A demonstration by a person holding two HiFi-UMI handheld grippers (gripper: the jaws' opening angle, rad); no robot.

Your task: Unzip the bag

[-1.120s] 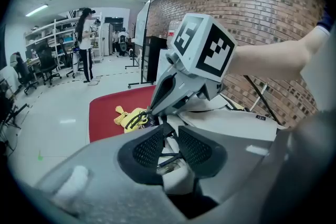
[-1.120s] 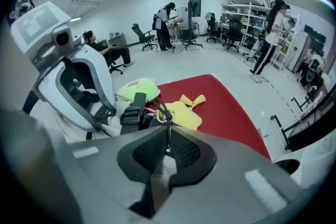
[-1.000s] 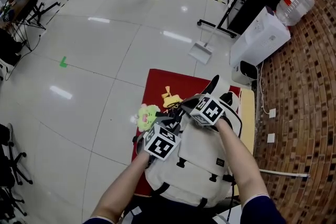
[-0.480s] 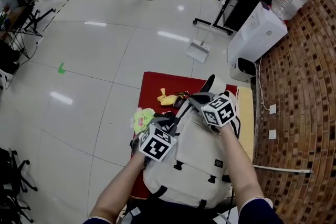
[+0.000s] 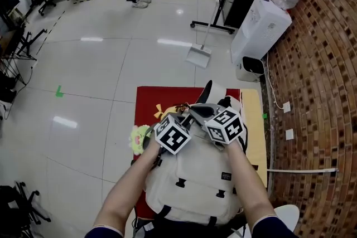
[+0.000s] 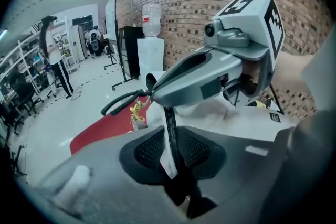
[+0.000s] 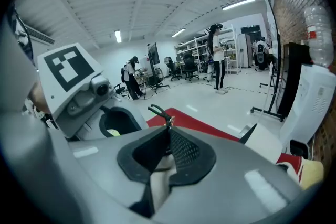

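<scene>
Green plush toy at red cloth's left edge. White bag lies on desk before you, over cloth. Your left tool pinches bag's zipper edge, white strip clamped in it. Your right tool, jaws nearly together, nips zipper pull, just beside left tool, at bag's far end.

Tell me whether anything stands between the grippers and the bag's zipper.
Nothing visible does. The left gripper is clamped on the bag right at its zipper, and the right gripper is shut on the pull.
</scene>
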